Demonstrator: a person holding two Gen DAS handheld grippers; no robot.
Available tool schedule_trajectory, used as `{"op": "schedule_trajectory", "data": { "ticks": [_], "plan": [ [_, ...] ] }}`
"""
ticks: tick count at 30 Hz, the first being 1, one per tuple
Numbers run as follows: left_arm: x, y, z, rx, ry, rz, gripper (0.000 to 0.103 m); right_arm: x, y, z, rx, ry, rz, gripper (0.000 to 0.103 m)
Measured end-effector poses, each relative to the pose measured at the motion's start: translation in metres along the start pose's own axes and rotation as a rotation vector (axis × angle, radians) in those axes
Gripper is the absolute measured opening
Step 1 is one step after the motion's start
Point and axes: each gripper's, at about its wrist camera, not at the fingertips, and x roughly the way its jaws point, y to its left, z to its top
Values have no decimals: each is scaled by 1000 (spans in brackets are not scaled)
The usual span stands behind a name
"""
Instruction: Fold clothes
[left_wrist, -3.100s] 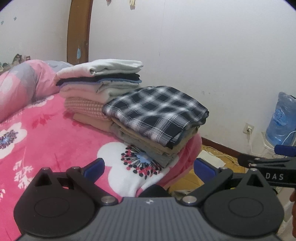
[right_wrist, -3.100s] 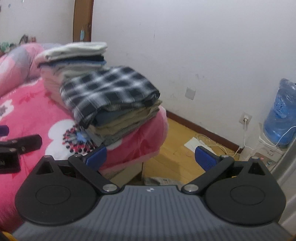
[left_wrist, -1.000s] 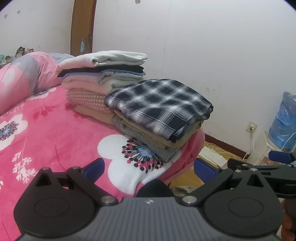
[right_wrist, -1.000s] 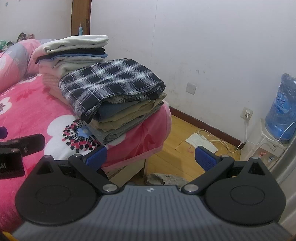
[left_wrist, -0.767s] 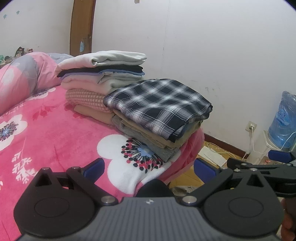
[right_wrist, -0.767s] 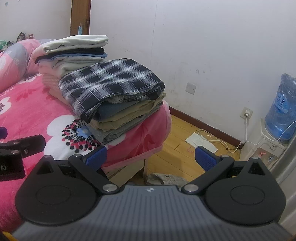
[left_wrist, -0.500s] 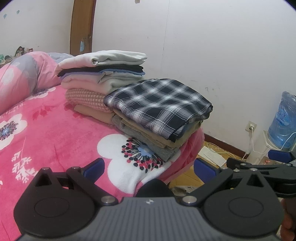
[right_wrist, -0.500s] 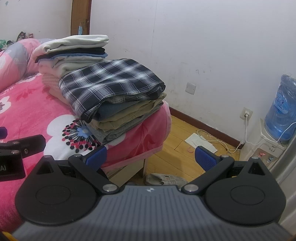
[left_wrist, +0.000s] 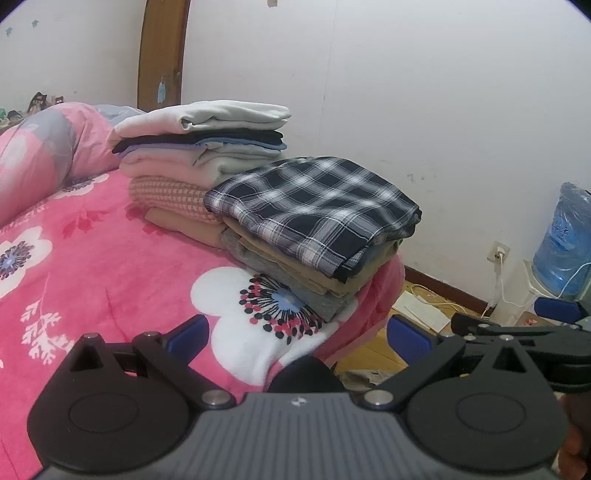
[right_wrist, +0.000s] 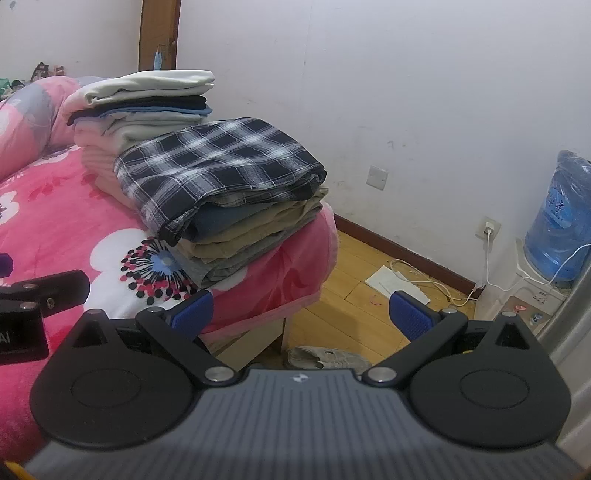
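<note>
Two stacks of folded clothes sit on the pink flowered bed (left_wrist: 92, 266). The nearer stack has a folded dark plaid shirt (left_wrist: 314, 206) (right_wrist: 218, 162) on top of tan and grey garments. The taller stack behind it is topped by a white garment (left_wrist: 203, 118) (right_wrist: 147, 86). My left gripper (left_wrist: 297, 334) hangs open and empty over the bed's near corner, short of the stacks. My right gripper (right_wrist: 299, 310) is open and empty too, held over the bed's edge and the floor. Each gripper shows at the edge of the other's view.
A white wall runs behind the bed. On the wooden floor (right_wrist: 354, 266) lie a shoe (right_wrist: 325, 358), a sheet of paper and white cables. A blue water bottle (right_wrist: 561, 218) on a dispenser stands at the right. A pink quilt (left_wrist: 33, 155) is heaped at far left.
Both views have hardly shifted over the last second. Compared with three seconds ago, both grippers sit slightly farther back and steadier; the stacks have not moved.
</note>
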Motion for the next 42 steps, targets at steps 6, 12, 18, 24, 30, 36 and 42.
{"op": "schedule_trajectory", "data": {
  "ticks": [6,12,18,24,30,36,42],
  "plan": [
    [-1,0,0,-1,-1,0,103,0,0,0,1,0,-3,102],
    [-1,0,0,-3,-2,-2,103,0,1,1,-2,-1,-4,102],
    [-1,0,0,-9,3,-6,103,0,1,1,-6,-1,-9,102],
    [1,-1,0,-8,10,-11,103,0,1,2,-7,1,-15,102],
    [3,0,-1,-21,18,-11,103,2,1,3,-10,1,-16,102],
    [3,0,-2,-19,18,-10,103,2,2,2,-11,5,-14,102],
    [5,2,-3,-24,27,-12,103,3,4,1,-12,7,-15,102]
  ]
}}
